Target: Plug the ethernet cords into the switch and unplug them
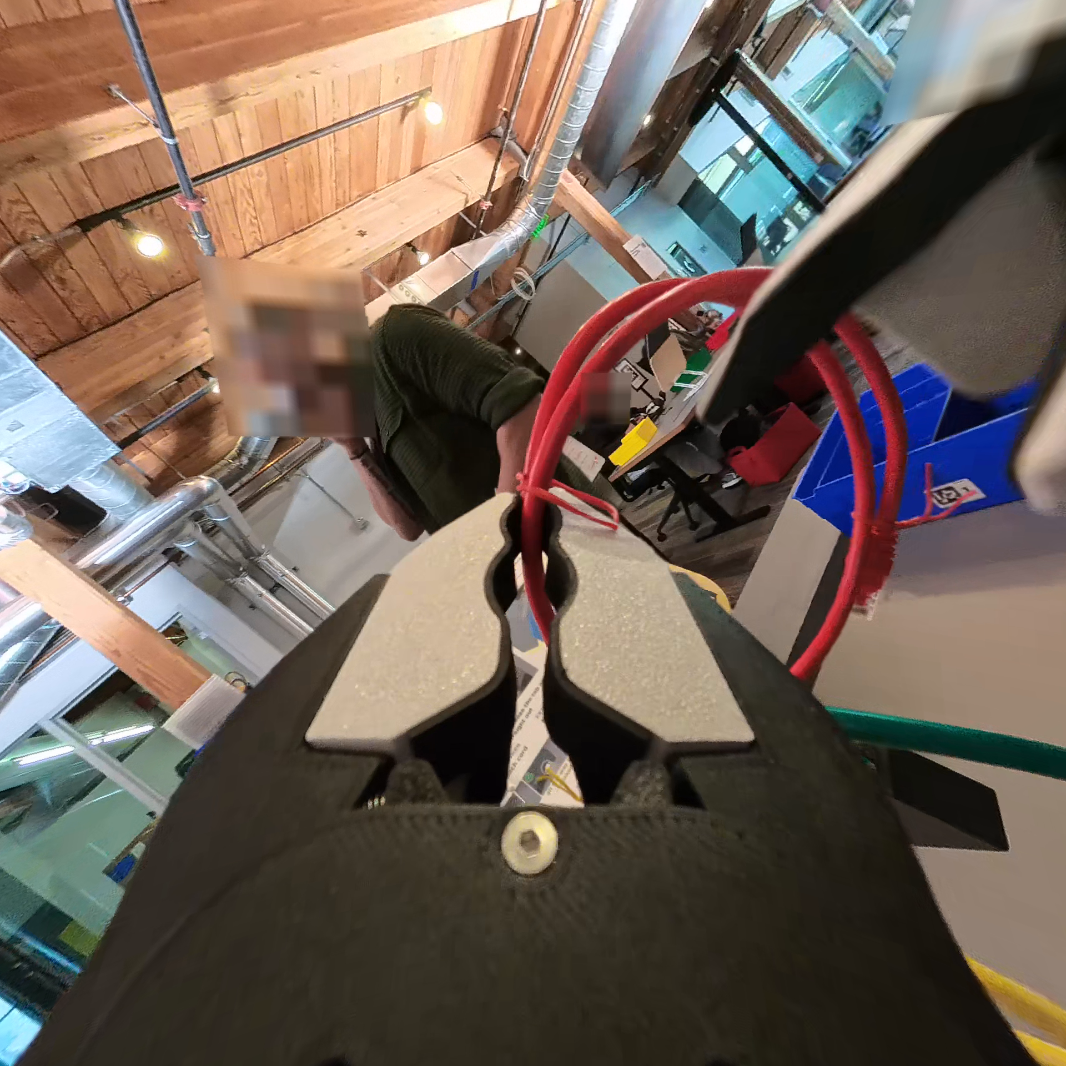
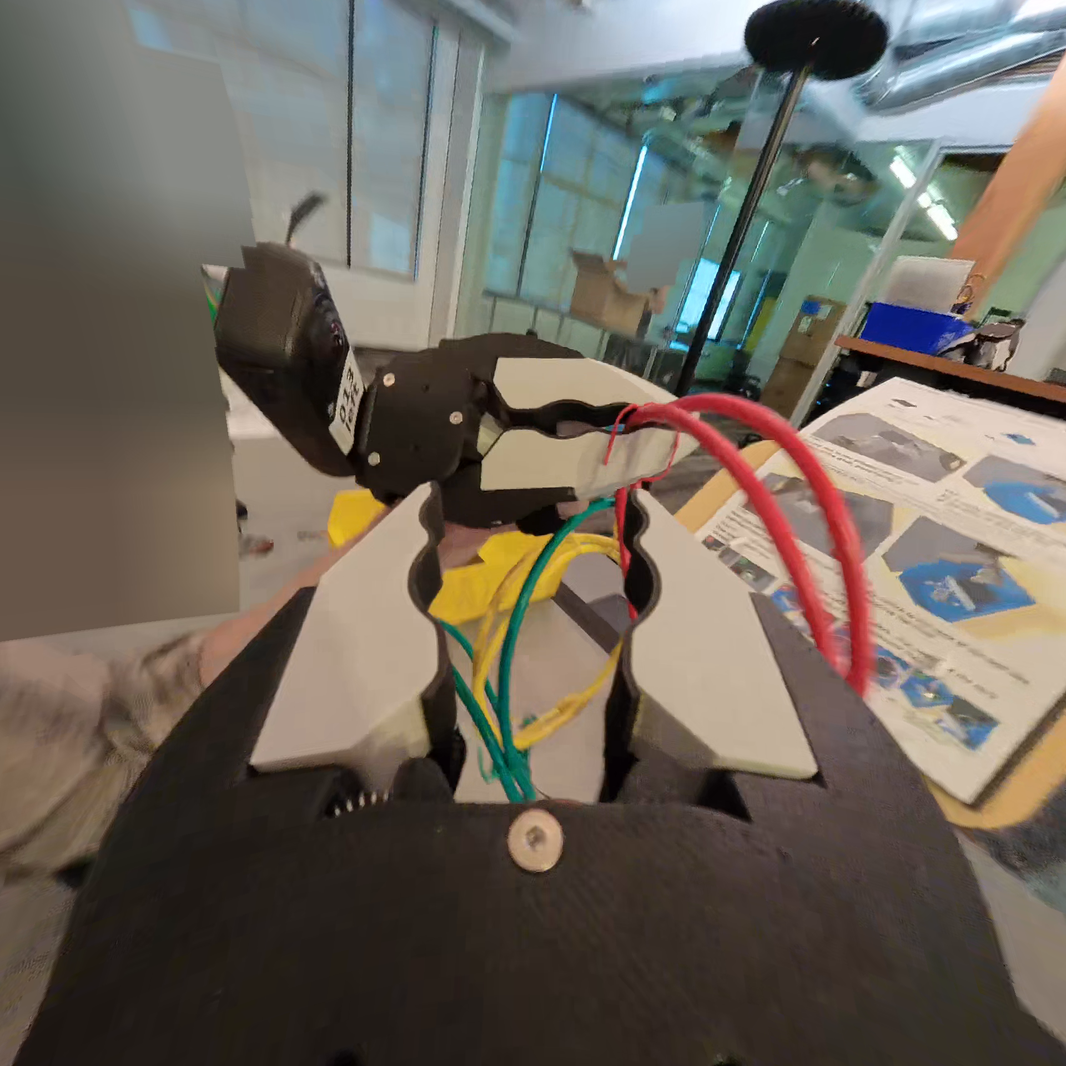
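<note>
My left gripper (image 1: 533, 522) is shut on a coiled red ethernet cord (image 1: 548, 398) bound with red twist ties, and holds it raised in the air. It also shows in the right wrist view (image 2: 675, 435), still holding the red cord (image 2: 807, 530). My right gripper (image 2: 533, 507) is open just below it. A green cord (image 2: 507, 646) and a yellow cord (image 2: 568, 715) hang loosely between its jaws, and a red strand runs along its right finger. One of my right gripper's fingers (image 1: 854, 259) looms at the upper right of the left wrist view. No switch is in view.
A printed instruction sheet (image 2: 952, 507) lies on a wooden board to the right. A yellow object (image 2: 479, 582) sits beyond the cords. A black pole stand (image 2: 732, 242) rises behind. A blue bin (image 1: 969, 444) and a person in a dark green sweater (image 1: 444, 404) are nearby.
</note>
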Motion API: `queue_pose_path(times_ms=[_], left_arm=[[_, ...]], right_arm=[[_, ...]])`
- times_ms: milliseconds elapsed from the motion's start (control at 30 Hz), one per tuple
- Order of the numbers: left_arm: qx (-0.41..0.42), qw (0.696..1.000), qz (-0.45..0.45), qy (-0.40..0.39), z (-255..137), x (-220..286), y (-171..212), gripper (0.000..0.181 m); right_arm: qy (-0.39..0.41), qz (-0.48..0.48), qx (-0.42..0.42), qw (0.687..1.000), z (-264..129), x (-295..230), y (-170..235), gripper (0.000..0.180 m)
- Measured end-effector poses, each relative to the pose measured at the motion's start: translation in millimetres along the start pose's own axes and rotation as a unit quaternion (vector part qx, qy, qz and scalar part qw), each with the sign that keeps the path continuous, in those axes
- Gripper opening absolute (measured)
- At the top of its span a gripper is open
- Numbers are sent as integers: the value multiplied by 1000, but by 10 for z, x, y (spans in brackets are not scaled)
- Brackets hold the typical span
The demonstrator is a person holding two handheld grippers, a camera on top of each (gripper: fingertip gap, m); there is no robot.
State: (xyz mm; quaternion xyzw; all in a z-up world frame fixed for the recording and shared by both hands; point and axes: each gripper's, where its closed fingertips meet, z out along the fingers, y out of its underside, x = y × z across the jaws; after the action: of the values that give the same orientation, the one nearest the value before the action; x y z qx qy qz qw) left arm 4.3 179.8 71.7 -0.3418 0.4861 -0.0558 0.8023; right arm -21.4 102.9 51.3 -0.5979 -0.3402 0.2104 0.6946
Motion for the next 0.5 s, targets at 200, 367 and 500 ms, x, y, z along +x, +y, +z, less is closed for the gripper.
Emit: queue_pose_path(times_ms=[200,367,500], left_arm=[[1,1000,11,-25,28,-2,-55,5],[6,999,14,-30,59,40,-101,5],[7,999,18,-33,70,50,-117,5]], right_arm=[[96,83,133,983,136,173,-20,70],[100,136,176,970,253,326,-19,72],[93,143,200,965,268,381,-76,60]])
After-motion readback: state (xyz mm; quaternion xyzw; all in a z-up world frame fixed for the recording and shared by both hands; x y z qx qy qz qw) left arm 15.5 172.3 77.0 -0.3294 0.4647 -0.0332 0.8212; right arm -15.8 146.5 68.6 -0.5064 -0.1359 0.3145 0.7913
